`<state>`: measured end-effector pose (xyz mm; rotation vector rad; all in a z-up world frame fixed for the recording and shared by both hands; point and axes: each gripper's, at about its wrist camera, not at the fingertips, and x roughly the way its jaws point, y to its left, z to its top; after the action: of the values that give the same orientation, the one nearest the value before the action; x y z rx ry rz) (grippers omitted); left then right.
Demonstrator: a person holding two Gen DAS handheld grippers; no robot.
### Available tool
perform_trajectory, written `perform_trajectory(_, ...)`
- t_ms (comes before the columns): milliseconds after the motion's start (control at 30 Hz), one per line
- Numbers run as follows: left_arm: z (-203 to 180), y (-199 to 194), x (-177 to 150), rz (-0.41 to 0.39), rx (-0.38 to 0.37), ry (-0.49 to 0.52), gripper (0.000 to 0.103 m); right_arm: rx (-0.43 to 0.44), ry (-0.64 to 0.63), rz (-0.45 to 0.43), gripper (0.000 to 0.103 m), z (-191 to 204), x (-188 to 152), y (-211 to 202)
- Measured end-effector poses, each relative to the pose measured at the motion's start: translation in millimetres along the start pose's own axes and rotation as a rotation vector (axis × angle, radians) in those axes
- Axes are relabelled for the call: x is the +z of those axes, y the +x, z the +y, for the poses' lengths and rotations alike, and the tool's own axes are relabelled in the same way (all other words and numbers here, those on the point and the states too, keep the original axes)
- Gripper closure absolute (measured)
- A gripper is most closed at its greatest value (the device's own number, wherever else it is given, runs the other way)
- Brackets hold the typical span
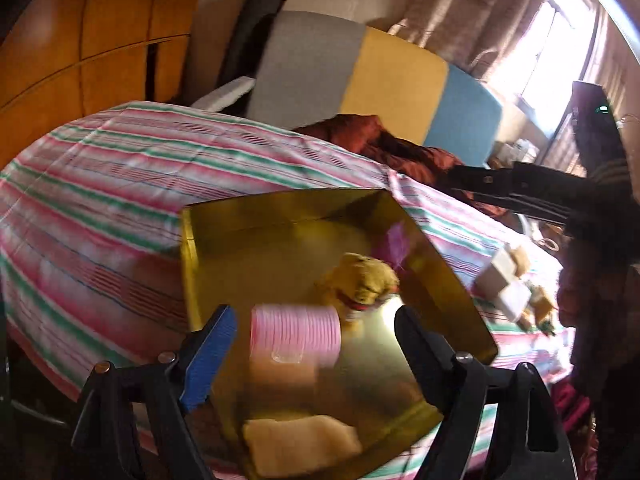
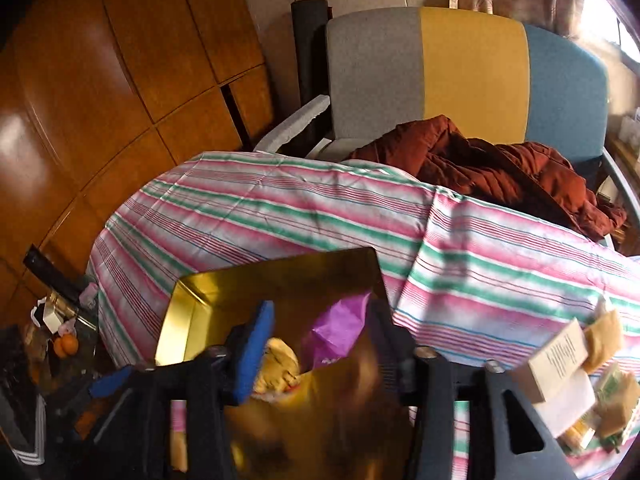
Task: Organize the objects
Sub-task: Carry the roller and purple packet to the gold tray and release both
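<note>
Left gripper [image 1: 312, 344] released, empty above gold tray [image 1: 208, 216]; right gripper [image 2: 316, 344] released too. Pink coil [image 1: 296, 334] could roll.

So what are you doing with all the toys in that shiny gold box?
A person with a gripper in each hand is tidying things into a gold box on a striped cloth. The box already holds a pink coil toy, a yellow stuffed dog, something purple and a cream cloth. The left gripper is open and empty above it. More small boxes wait on the cloth.
</note>
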<state>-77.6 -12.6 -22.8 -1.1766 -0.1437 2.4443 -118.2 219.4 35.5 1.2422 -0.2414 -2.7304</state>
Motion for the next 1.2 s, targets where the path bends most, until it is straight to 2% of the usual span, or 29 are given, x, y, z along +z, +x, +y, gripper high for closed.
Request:
perform_trajectory(200, 5.8, -5.1, -10.7, -0.022, 0.010, -0.014, 0.020, 0.007, -0.025, 0.020, 0.039, 13.0, -18.7, -3.3)
perform_trajectory(333, 0.2, -15.0, -13.5, -0.042, 0.054, -0.016, 0.020, 0.007, -0.028, 0.031, 0.021, 16.8, -41.9, -7.3)
perform_trajectory(533, -3.7, -27.9, -18.7, -0.062, 0.114, -0.030, 0.020, -0.044, -0.113, 0.022, 0.008, 32.1, -78.7, -15.2)
perform_trajectory(800, -11.7, -33.6, -27.0, -0.063, 0.133, -0.012, 0.020, -0.085, -0.150, -0.016, 0.007, 37.9, -106.8, -29.2)
perform_trajectory(1200, -36.1, -33.7, -30.8, -0.055, 0.135, 0.050, 0.020, -0.105, -0.112, -0.049, 0.007, 24.4, -123.7, -43.8)
